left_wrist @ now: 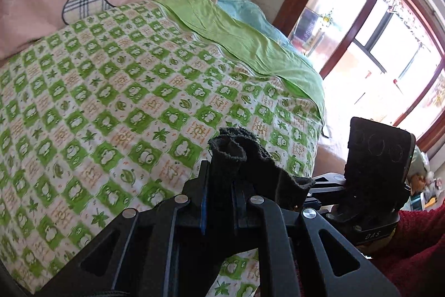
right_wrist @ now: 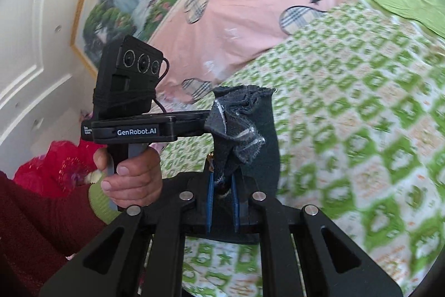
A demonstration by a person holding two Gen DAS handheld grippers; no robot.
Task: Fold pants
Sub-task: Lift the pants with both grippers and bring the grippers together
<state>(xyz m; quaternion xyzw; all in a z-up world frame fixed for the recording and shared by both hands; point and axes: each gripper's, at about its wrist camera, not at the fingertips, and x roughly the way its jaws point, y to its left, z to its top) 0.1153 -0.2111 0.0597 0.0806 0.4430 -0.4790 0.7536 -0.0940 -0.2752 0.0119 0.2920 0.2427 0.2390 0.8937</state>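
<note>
Soft, limp dark knit pants [left_wrist: 239,155], light & floppy; grip at bunched hem edges. Left tool [left_wrist: 219,185] & right tool [right_wrist: 222,180] both clamped on fabric, centre-bottom of frames, over green-check bed sheet [left_wrist: 111,91].

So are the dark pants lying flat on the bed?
No. The dark pants are bunched, pinched by the right tool and left tool, above the green checked bedspread.

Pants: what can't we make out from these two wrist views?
- Left wrist: pants below the left gripper hidden by its linkage.
- Right wrist: garment's shape and fold state unreadable; only a bunch shows in the right gripper.
- Right wrist: bedspread pattern motion-blurred.
</note>
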